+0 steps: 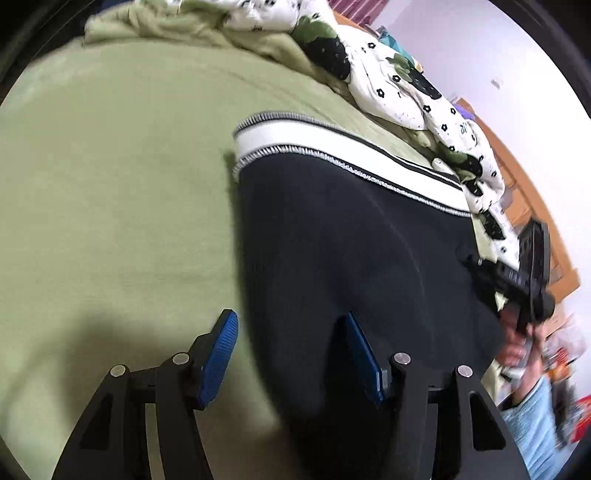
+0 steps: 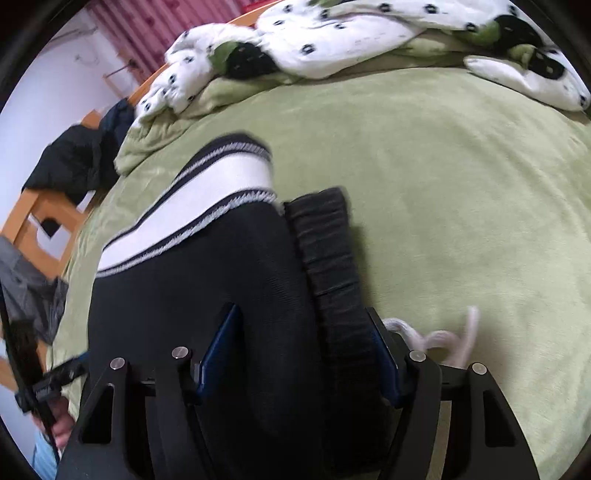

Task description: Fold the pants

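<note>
Honestly, left view: black knit pants with a white stripe (image 1: 351,236) lie on the green fleece bed (image 1: 110,203); left gripper (image 1: 291,354) jaws released over the 6 o'clock edge. Right view: right gripper (image 2: 306,354) jaws spread around the ribbed black waistband (image 2: 332,266) at 6 o'clock, not clamped. Pinch both layers evenly first.

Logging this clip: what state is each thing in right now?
Pants: folded, flat on the blanket.
Waistband: along the fold's right edge, between the right fingers.
Drawstring: loose on the blanket.
Left gripper: open, over the pants' edge.
Right gripper: open.
Duvet: crumpled.
</note>
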### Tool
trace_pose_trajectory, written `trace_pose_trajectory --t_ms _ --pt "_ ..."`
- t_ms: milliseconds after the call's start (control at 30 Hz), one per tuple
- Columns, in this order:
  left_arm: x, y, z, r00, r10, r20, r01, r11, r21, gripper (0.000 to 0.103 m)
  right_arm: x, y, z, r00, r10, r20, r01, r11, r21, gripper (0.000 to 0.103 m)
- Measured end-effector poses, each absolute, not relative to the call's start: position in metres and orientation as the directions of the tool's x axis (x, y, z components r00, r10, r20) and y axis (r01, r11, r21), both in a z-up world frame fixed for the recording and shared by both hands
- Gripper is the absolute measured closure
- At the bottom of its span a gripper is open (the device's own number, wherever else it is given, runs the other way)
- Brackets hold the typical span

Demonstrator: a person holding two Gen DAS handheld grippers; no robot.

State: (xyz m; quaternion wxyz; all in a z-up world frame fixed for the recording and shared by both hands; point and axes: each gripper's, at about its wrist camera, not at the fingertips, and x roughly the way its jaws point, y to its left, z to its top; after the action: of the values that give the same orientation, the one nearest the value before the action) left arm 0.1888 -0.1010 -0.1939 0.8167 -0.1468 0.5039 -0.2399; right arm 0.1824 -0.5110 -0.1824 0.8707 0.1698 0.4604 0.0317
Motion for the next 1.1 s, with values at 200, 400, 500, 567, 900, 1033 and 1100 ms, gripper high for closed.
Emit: trace_pose_trajectory --t_ms 200,400,500,567,900,1033,1100 --pt "0.209 -0.096 -0.204 0.329 -0.651 -0.684 0.135 0.749 -0.648 0.082 0.17 -0.527 -0.177 0.595 0.323 -0.736 0.07 0.892 0.447 0.053" --pt "0.193 -0.086 -0.155 0.396 -0.66 -0.638 0.215 0.743 -0.634 0.092 0.143 -0.49 -0.127 0.696 0.31 -0.648 0.033 0.887 0.46 0.08" --pt "0.191 -0.063 -0.133 0.417 -0.648 -0.637 0.204 0.75 -0.629 0.092 0.138 -0.456 -0.114 0.709 0.317 -0.63 0.033 0.877 0.479 0.081" --pt "0.189 -0.04 -0.117 0.458 -0.605 -0.651 0.202 0.784 -0.587 0.092 0.141 -0.425 -0.105 0.701 0.364 -0.613 -0.011 0.865 0.501 0.081" --pt "0.181 0.084 -0.124 0.488 -0.318 -0.813 0.12 0.947 -0.298 0.091 0.171 -0.287 -0.149 0.535 0.425 -0.73 -0.173 0.901 0.398 0.08" --pt "0.187 0.085 -0.161 0.43 -0.299 -0.852 0.083 0.953 -0.293 0.074 0.173 -0.302 -0.173 0.525 0.388 -0.758 -0.155 0.919 0.364 0.065" --pt "0.185 0.084 -0.158 0.444 -0.28 -0.851 0.109 0.96 -0.259 0.065 0.168 -0.308 -0.158 0.539 0.35 -0.766 -0.138 0.934 0.33 0.06"
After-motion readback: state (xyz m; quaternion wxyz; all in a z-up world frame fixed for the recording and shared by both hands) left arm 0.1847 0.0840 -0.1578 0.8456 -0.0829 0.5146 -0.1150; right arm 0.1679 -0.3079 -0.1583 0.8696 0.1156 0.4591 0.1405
